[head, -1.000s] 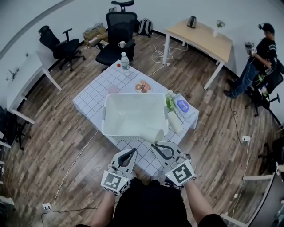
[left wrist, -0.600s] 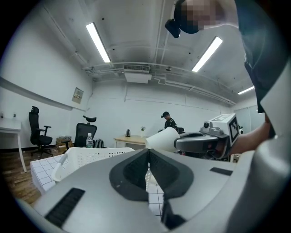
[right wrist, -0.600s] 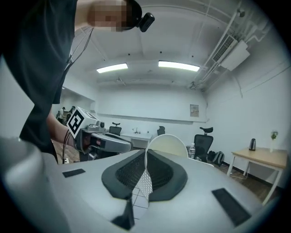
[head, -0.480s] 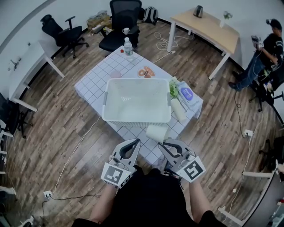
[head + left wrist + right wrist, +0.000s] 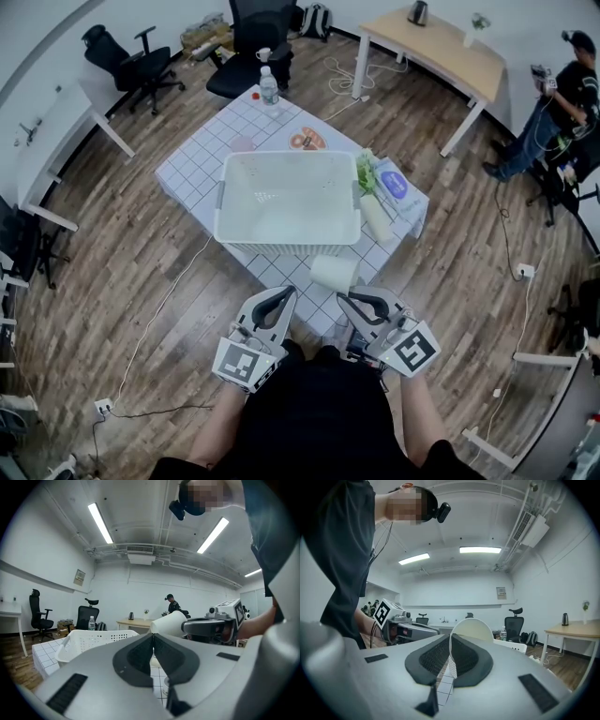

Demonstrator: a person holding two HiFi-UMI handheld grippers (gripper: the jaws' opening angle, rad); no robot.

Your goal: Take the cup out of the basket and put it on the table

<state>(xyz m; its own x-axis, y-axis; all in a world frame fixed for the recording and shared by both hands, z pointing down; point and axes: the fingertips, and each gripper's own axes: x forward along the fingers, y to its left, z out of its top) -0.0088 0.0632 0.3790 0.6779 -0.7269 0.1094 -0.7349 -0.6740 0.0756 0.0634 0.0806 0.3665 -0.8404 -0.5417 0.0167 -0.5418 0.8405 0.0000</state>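
Note:
A white paper cup lies on its side in the air in front of the white basket, over the near edge of the tiled table. My right gripper is shut on the cup's rim. In the right gripper view the thin wall of the cup runs down between the closed pads. My left gripper hangs beside it, shut and empty. From the left gripper view the cup shows to the right of the basket. The basket looks empty.
On the table behind the basket stand a water bottle, a plate of food and a small pink cup. Packets and a white roll lie right of the basket. Office chairs, a wooden desk and a person are farther off.
The cup was inside the basket against its front wall. My right gripper has brought it over the rim and toward me. The left gripper stays shut beside it.

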